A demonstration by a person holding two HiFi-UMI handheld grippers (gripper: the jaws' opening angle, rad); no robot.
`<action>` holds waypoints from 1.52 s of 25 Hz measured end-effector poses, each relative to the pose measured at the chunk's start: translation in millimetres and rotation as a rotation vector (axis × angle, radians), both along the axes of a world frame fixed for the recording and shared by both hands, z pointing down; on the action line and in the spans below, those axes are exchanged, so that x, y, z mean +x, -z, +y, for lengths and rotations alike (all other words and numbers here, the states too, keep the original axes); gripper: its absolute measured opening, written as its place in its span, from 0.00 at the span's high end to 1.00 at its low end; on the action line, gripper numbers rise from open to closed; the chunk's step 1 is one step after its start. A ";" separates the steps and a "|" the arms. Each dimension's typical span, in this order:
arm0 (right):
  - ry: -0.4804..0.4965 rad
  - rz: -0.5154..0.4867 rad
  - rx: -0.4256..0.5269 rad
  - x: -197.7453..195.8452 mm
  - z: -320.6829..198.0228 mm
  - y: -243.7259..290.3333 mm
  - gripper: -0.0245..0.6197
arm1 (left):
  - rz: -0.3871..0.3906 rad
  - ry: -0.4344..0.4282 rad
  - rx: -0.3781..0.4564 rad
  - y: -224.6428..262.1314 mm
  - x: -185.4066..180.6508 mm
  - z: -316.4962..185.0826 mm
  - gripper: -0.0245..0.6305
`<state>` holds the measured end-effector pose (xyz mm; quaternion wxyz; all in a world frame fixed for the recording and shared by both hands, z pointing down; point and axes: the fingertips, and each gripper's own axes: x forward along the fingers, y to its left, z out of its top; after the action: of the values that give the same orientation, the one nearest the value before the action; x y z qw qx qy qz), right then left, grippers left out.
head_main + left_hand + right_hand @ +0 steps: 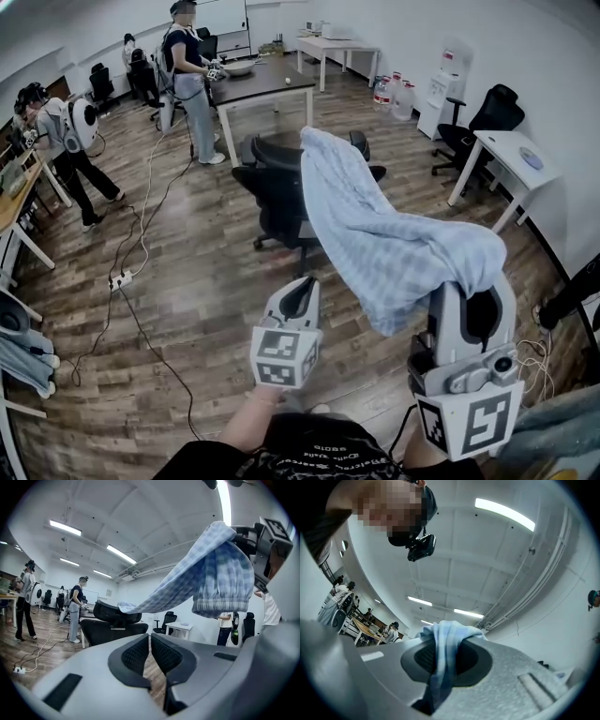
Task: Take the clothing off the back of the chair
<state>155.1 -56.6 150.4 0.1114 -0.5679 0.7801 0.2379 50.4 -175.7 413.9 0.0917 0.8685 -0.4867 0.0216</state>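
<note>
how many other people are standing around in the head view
3. A person with a backpack at the left, a second person at the dark table, a third person farther back beyond them. Others may stand outside this view.

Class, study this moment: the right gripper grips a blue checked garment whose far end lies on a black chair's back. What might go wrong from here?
1. The right gripper pinches only a narrow fold of the garment; the fold may slip out under the hanging weight.
2. The far end drapes over the chair; it may snag there and tug the chair along.
3. The left gripper is shut and empty, so the sagging middle has no support.
</note>
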 end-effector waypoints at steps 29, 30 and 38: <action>-0.087 -0.025 -0.683 1.0 -81.9 -276.0 0.90 | -0.033 0.007 -0.105 -50.8 -4.4 17.3 0.95; -0.090 -0.024 -0.715 -2.1 -79.4 -288.2 0.90 | -0.036 0.002 -0.110 -53.4 -5.8 19.5 0.95; -0.093 -0.023 -0.965 -29.3 -55.2 -374.5 0.90 | -0.046 -0.028 -0.170 -75.6 -18.8 34.3 0.95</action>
<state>125.9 -111.8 524.9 -0.1670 -0.5917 0.7739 -0.1524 31.6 -141.4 489.4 0.1538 0.8635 -0.4728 0.0840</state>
